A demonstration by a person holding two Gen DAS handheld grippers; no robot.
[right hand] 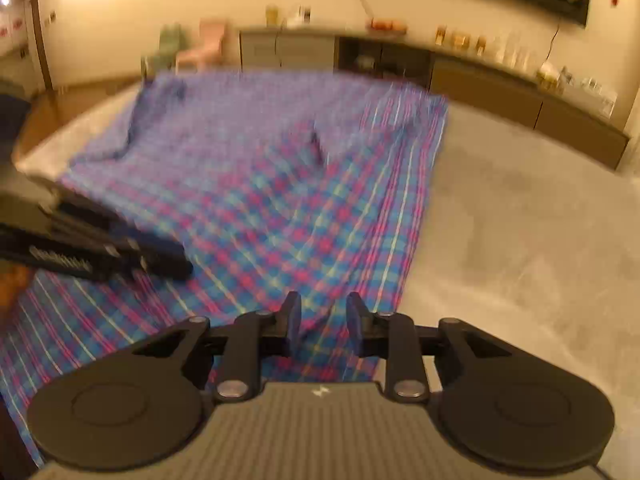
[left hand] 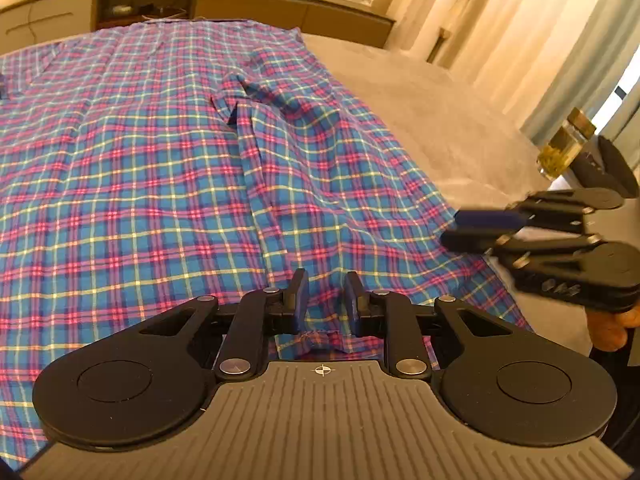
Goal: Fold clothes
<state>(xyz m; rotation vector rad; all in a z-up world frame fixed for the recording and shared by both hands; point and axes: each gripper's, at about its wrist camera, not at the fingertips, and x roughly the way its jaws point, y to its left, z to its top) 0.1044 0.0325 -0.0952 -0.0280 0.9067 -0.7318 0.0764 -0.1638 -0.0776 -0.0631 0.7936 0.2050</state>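
Blue-pink-yellow plaid cotton shirt [left hand: 160, 168] lies spread on the grey bed [left hand: 420, 120]. Left tongs [left hand: 325, 294] and right tongs [right hand: 323, 322] both slightly spread, nothing pinched — between folds, probably. Next move: re-grip the near hem.

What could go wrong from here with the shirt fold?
1. Both jaws stand apart with no cloth pinched: the left gripper hovers just past the shirt hem, so closing now may grab nothing.
2. The bunched sleeve may get folded in as a lump.
3. The right gripper sits close beside the left; they could collide.
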